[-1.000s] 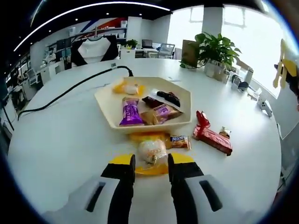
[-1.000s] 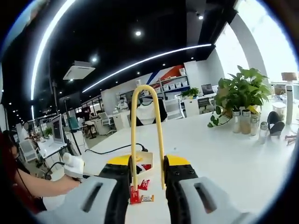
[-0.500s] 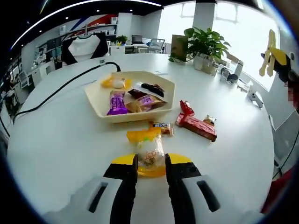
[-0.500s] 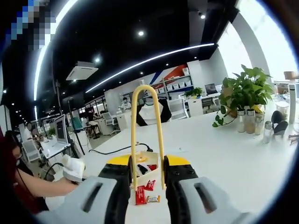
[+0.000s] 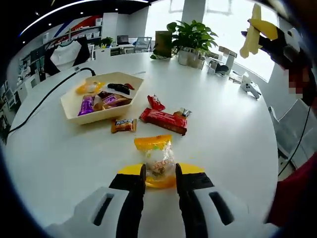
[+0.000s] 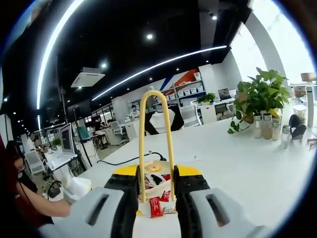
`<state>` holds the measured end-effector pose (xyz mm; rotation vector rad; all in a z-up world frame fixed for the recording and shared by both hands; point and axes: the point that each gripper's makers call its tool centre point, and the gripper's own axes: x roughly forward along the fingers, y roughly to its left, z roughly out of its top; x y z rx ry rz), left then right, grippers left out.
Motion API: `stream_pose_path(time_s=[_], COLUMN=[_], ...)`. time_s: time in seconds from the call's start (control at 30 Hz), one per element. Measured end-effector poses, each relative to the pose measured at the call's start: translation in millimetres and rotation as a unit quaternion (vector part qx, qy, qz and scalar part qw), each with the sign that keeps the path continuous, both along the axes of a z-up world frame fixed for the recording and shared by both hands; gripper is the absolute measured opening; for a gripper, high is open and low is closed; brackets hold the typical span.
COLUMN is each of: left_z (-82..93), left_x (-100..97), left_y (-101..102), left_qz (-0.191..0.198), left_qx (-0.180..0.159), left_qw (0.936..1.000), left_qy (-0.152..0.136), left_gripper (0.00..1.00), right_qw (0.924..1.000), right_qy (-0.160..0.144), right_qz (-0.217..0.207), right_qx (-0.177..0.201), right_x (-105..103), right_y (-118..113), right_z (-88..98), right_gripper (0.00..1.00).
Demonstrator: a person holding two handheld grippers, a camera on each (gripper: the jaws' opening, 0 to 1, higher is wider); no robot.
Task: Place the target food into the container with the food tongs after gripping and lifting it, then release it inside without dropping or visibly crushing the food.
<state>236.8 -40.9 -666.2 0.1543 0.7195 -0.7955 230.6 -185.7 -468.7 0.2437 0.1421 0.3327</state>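
A big round white surface [image 5: 64,163] is seen in the left gripper view, with a cream hexagonal tray [image 5: 74,105] sitting toward its far left, already loaded with a few wrapped snacks. A potted plant [image 5: 190,37] is parked at the far edge. Near the tray, a long red snack bar [image 5: 163,120] is lying flat, with a smaller orange-brown candy [image 5: 123,125] just beside it on the left. The left hand-held gripper [image 5: 159,179] is clamped on a clear packet with a yellow top [image 5: 157,157], a pale round pastry inside, well apart from the tray. In the right gripper view, the right hand-held gripper [image 6: 156,186] is closed around yellow food tongs [image 6: 155,134], held upright with the loop end up.
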Motion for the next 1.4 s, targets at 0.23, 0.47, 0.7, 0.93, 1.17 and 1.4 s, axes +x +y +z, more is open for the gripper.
stream_pose_path(time_s=[0.23, 0.47, 0.7, 0.93, 1.17, 1.4], left_z=[0.7, 3.0, 9.0, 22.1, 54.3, 82.1], left_x=[-8.9, -13.4, -28.6, -46.6, -35.8, -11.8], left_y=[-5.1, -15.3, -22.6, -26.5, 5.4, 69.0], left_qz=[-0.011, -0.018, -0.006, -0.030, -0.015, 0.039], left_qx=[-0.001, -0.016, -0.071, -0.072, -0.063, -0.050], left_qw=[0.9999, 0.9997, 0.9959, 0.9959, 0.9977, 0.9945], left_qy=[-0.002, -0.001, 0.056, 0.045, -0.020, -0.084], left_gripper=[0.26, 0.28, 0.39, 0.38, 0.38, 0.38], right_qw=[1.0000, 1.0000, 0.9999, 0.9997, 0.9994, 0.9995], right_qy=[0.002, 0.006, 0.012, 0.019, 0.028, 0.028], right_qz=[-0.002, -0.001, 0.002, 0.005, -0.002, -0.013], right_qx=[0.001, 0.002, 0.006, 0.015, 0.022, 0.012], right_x=[-2.6, -2.1, -0.6, -2.2, -0.4, 6.3], right_y=[1.4, 6.8, 15.9, 25.5, 37.0, 54.0], right_z=[-2.3, -5.4, -12.5, -19.4, -33.7, -43.0], right_gripper=[0.24, 0.24, 0.24, 0.24, 0.24, 0.25])
